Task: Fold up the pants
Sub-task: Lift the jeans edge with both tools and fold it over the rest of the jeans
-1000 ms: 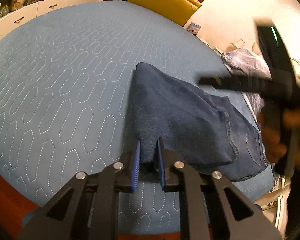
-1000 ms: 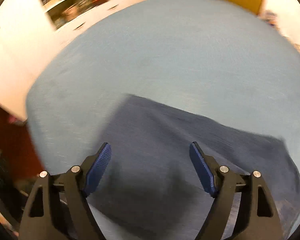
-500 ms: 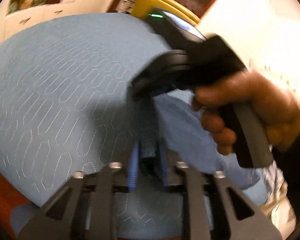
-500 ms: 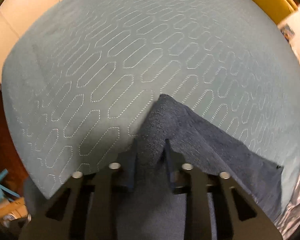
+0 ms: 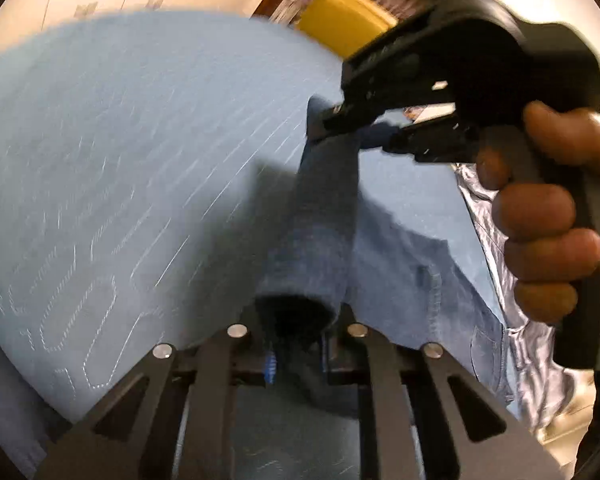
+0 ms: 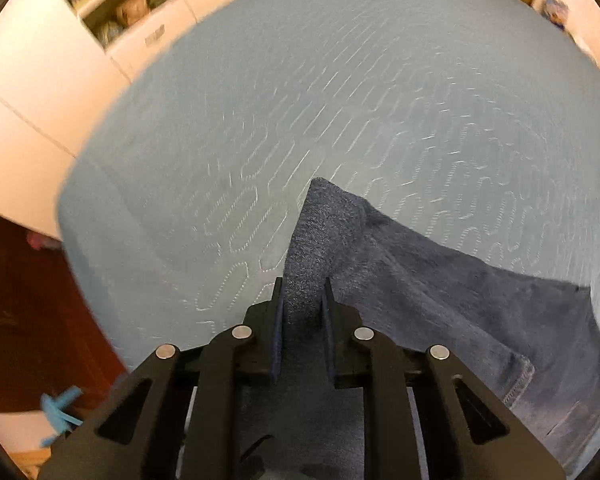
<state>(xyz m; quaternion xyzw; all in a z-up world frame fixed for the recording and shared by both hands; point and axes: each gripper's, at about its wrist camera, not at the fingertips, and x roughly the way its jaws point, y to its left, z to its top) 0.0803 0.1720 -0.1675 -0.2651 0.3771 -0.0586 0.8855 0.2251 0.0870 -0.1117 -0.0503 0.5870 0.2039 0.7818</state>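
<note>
Left wrist view shows the left gripper (image 5: pixel 300 344) clamped on a bunched fold of the blue pants (image 5: pixel 412 280), which lift off the quilted blue bedspread (image 5: pixel 120 160) toward its right edge. Beyond it a hand (image 5: pixel 548 216) holds the right gripper (image 6: pixel 302 320), whose jaws pinch the same raised edge, pulling it into a peak.

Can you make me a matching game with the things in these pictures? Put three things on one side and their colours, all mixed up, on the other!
Things:
1. pants
2. bed cover
3. chair

Colours:
A. yellow
B. dark blue
C. light blue

Right pairs: 1-B, 2-C, 3-A.
</note>
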